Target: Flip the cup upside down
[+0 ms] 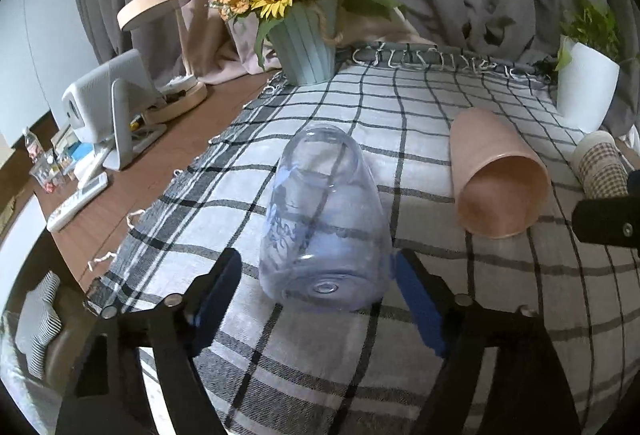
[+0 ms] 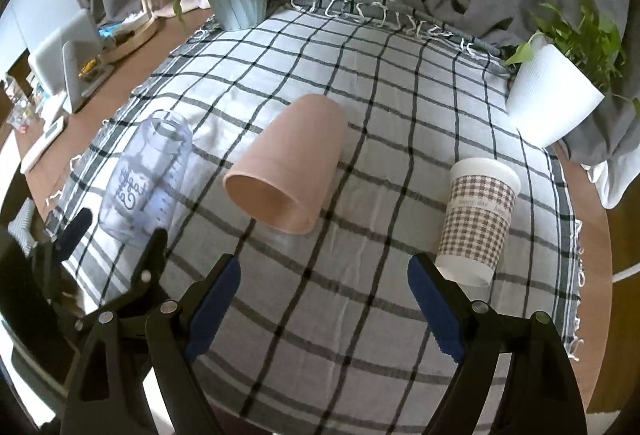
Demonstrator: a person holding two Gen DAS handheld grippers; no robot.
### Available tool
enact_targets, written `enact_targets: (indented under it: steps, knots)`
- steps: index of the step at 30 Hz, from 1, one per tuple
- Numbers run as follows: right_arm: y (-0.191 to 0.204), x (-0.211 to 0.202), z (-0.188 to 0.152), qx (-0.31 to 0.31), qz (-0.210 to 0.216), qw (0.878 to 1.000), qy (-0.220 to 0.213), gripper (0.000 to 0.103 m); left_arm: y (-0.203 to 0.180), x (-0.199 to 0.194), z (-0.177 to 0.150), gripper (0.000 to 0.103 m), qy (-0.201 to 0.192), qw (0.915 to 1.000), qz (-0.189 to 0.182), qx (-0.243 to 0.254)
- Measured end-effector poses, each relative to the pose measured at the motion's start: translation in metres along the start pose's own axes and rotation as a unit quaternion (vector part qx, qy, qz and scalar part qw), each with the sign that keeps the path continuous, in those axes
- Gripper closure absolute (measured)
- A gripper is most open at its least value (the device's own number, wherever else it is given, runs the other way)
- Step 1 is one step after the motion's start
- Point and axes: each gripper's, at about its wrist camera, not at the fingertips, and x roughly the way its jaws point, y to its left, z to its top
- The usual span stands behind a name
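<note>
Low in the left wrist frame: left tongs (image 1: 316, 285) spread wide, blue pads either side of the clear plastic cup (image 1: 324, 223), nothing gripped; right pad very near the cup wall, left pad apart from it, contact impossible to judge. Cup lying on its side on the checked cloth (image 1: 400, 115), base toward the camera, mouth toward the top of the frame, blue lettering on its left flank. Right of centre, a pink cup (image 1: 496, 175) also on its side, mouth toward the lower right. At the right edge, a checked paper cup (image 1: 598, 165), partly cut off, with a black part of the right tongs just below it. Upper centre, a sunflower pot (image 1: 308, 51) at the cloth's far edge; upper right, a white planter (image 1: 586, 87) with green leaves. Left side, bare brown counter (image 1: 132, 187) carrying a white device (image 1: 108, 103), a wooden lamp (image 1: 160, 11) and a remote (image 1: 78, 201).

Bottom centre of the right wrist frame: right tongs (image 2: 324, 275) wide apart over bare cloth, holding nothing, well short of any cup. Lower left, the left tongs seen from the side, flanking the clear cup's base. Centre, the pink cup on its side; right of it, the paper cup standing mouth down, wide rim uppermost.
</note>
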Motion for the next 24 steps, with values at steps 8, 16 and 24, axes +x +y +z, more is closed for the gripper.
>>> enact_targets:
  steps: [8, 16, 24]
  knots:
    - [-0.003, -0.001, -0.001, 0.005, 0.01, 1.0, 0.001, 0.017, 0.0, -0.007, 0.008, 0.034, 0.0, 0.9999, -0.008, 0.008]
    - [-0.004, -0.011, 0.011, 0.025, 0.027, 0.999, -0.016, 0.017, 0.01, -0.013, 0.04, 0.034, -0.007, 0.9998, -0.019, 0.007]
    - [-0.006, -0.019, 0.036, 0.052, 0.044, 0.997, -0.044, 0.017, 0.02, -0.001, 0.083, 0.034, -0.011, 0.9993, -0.037, -0.004]
